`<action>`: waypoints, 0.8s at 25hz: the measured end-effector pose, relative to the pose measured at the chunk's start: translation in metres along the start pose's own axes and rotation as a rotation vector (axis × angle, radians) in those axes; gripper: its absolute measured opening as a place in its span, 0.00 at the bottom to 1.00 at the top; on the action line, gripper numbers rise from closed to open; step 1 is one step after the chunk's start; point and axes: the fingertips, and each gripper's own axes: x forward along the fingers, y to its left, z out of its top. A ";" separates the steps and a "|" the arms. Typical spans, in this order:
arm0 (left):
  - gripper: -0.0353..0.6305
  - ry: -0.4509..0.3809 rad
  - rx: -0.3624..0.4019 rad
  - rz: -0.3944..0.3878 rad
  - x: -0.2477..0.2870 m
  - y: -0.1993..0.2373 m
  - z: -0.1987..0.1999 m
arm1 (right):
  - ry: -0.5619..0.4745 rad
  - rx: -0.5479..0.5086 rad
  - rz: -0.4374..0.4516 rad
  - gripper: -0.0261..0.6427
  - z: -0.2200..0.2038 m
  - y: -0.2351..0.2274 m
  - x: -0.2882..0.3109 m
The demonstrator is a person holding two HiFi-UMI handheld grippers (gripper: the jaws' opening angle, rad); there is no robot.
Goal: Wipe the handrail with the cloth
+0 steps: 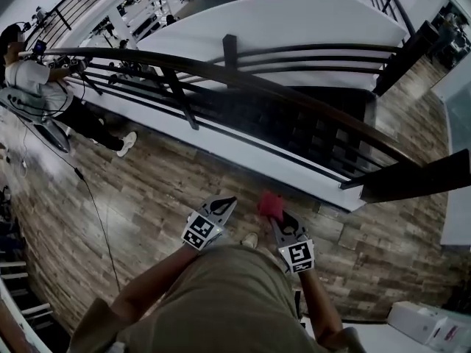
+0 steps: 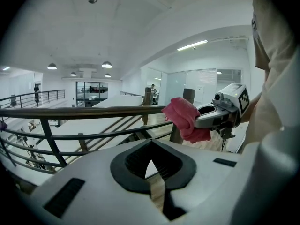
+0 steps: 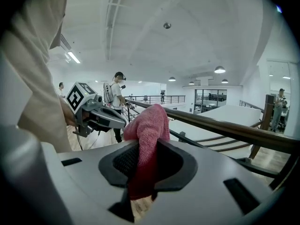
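Pink terry cloth [image 3: 149, 130] sits clamped in the right gripper [image 1: 278, 223], apart from the dark curved wooden handrail [image 1: 243, 79]. The left gripper [image 1: 223, 206], equally back from the handrail, has its jaws together and empty.

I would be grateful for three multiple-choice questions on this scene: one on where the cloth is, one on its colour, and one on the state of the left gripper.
1. Where is the cloth?
A. folded in a bucket
B. between the jaws of the right gripper
C. hung on a wall hook

2. What colour is the cloth?
A. blue
B. white
C. pinkish red

3. How do the jaws of the left gripper stand?
A. closed on nothing
B. clamped on the cloth
C. wide open round a bottle

Answers: 1 B, the right gripper view shows it pinched there; 2 C, it looks pinkish red in every view; 3 A, the pads meet with nothing between.
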 end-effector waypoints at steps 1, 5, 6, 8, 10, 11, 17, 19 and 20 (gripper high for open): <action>0.08 0.001 -0.003 0.001 -0.006 0.010 -0.001 | 0.001 -0.002 0.002 0.17 0.006 0.005 0.010; 0.08 -0.003 -0.012 0.010 -0.028 0.059 -0.005 | 0.012 -0.015 0.018 0.17 0.026 0.026 0.054; 0.08 -0.008 -0.016 0.016 -0.032 0.072 -0.006 | 0.015 -0.018 0.022 0.17 0.030 0.030 0.065; 0.08 -0.014 -0.027 0.026 -0.042 0.098 -0.007 | 0.020 -0.031 0.031 0.17 0.040 0.040 0.088; 0.08 -0.016 -0.039 0.030 -0.053 0.121 -0.010 | 0.021 -0.043 0.038 0.17 0.053 0.050 0.110; 0.08 -0.016 -0.040 0.031 -0.059 0.132 -0.010 | 0.020 -0.048 0.042 0.17 0.060 0.056 0.120; 0.08 -0.030 -0.038 0.046 -0.089 0.201 -0.013 | 0.020 -0.076 0.049 0.17 0.088 0.080 0.180; 0.08 -0.035 -0.034 0.046 -0.099 0.223 -0.013 | 0.019 -0.080 0.044 0.17 0.096 0.089 0.199; 0.08 -0.038 -0.031 0.046 -0.104 0.234 -0.014 | 0.018 -0.081 0.041 0.17 0.099 0.094 0.208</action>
